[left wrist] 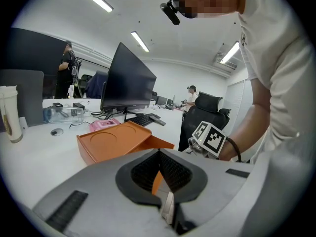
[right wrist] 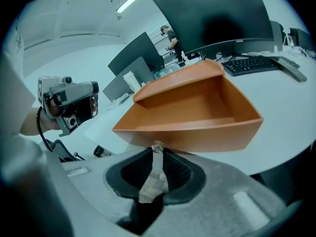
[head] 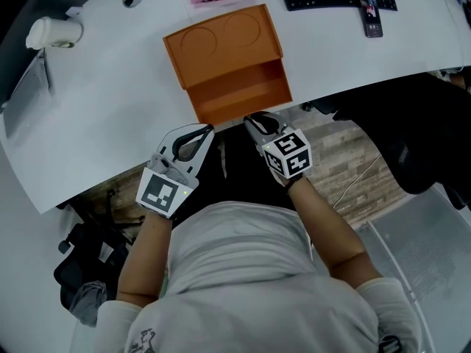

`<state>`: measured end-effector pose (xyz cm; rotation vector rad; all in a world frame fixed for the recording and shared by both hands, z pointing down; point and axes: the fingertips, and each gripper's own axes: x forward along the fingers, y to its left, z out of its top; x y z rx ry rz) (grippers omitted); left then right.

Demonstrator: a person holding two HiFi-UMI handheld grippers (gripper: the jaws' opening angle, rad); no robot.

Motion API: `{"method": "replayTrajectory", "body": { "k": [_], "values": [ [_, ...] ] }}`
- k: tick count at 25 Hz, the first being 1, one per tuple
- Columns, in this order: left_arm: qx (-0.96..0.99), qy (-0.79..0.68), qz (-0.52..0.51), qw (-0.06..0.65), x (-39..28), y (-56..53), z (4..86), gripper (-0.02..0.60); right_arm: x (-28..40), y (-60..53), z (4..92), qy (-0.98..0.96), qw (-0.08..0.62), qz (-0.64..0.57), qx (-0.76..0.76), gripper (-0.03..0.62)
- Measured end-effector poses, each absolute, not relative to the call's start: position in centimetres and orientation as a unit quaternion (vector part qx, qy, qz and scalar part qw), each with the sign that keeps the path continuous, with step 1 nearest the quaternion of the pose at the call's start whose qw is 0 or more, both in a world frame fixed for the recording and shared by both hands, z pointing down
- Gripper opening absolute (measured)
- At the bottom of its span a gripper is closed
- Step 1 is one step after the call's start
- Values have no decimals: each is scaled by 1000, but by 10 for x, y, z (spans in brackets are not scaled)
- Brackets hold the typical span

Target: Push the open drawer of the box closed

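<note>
A: Drawer (head: 239,90), where, which way?
B: Pulled out of the orange box (head: 221,46) on its near side, open top up, front facing the person. Box plus drawer run lengthwise near-to-far, slightly skewed on the counter (head: 110,109).
A: Grippers?
B: Both on the box's near side, at the drawer front. Right gripper (head: 256,120) and left gripper (head: 208,129) are each pinched together, empty.
</note>
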<state>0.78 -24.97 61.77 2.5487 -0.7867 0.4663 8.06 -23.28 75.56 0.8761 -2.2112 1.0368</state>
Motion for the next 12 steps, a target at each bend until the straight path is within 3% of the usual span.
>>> {"method": "replayTrajectory", "body": {
  "k": [12],
  "values": [
    [912, -307, 170, 214, -2, -268, 613, 0, 71, -268, 754, -825, 274, 391, 303, 66]
  ]
}}
